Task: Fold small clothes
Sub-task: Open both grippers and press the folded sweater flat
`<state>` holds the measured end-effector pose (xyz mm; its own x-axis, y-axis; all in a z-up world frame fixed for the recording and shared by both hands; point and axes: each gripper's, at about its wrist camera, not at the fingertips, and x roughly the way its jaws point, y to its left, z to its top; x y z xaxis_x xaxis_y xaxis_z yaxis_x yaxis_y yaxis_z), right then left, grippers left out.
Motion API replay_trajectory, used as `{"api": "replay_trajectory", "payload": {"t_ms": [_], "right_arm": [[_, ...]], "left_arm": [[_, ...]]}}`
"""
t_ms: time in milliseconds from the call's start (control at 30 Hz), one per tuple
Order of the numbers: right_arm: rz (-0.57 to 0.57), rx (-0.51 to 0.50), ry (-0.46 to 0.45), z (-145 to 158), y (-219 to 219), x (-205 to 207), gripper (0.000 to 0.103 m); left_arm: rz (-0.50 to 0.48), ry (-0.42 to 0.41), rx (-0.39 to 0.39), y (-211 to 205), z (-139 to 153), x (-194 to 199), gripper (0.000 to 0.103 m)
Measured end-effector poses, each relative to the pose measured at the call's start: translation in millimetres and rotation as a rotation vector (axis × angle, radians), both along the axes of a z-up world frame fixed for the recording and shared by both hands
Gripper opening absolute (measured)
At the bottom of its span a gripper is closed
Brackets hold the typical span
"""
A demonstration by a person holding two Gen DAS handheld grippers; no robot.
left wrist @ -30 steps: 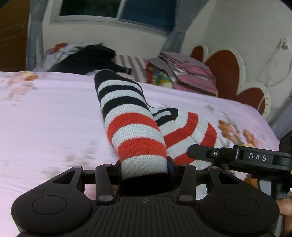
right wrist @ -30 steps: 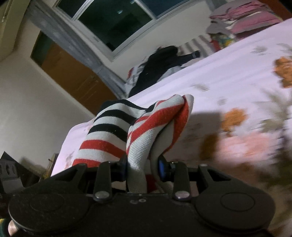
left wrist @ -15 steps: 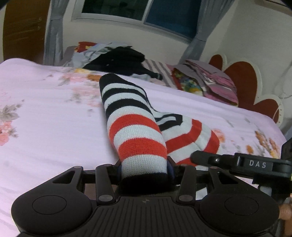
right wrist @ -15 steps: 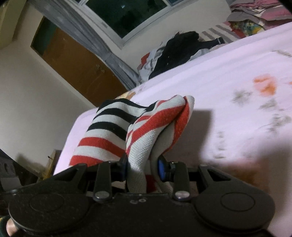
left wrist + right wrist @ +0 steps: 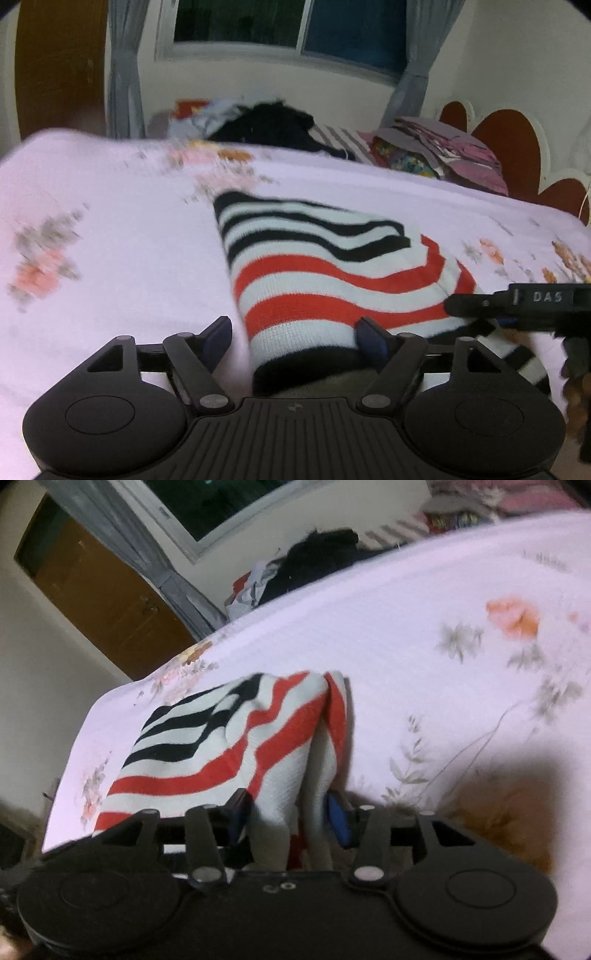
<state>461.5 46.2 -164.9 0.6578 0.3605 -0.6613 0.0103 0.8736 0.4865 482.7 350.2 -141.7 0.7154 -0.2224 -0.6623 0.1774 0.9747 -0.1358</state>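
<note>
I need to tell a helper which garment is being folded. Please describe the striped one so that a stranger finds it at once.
Look at the bed with the pale pink floral sheet. On its near part lies the striped knit garment, its edge between the left tongs, which are opening. Unlike the dark and pink clothes piled under the window, it has black, white and red stripes.

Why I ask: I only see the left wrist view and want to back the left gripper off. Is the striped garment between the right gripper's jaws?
Observer: Yes. A bunched fold of the striped garment stands between the jaws of the right gripper, and those jaws are opening.
Operator: Does that side of the cloth lie flat on the bed?
Observer: No. Ahead of the jaws it rises in a doubled ridge, red stripes on both faces, above the bedsheet.
</note>
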Motion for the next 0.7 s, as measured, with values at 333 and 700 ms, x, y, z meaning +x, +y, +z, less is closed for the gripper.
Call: {"api": "replay_trajectory", "payload": {"t_ms": [333, 700], "right_arm": [[0.098, -0.049, -0.031, 29, 4, -60, 0.044], [0.043, -0.185, 0.037, -9, 13, -68, 0.036]], "left_arm": [[-0.017, 0.046, 0.011, 10, -1, -74, 0.074], [0.036, 0.122, -0.048, 12, -23, -77, 0.075]]}}
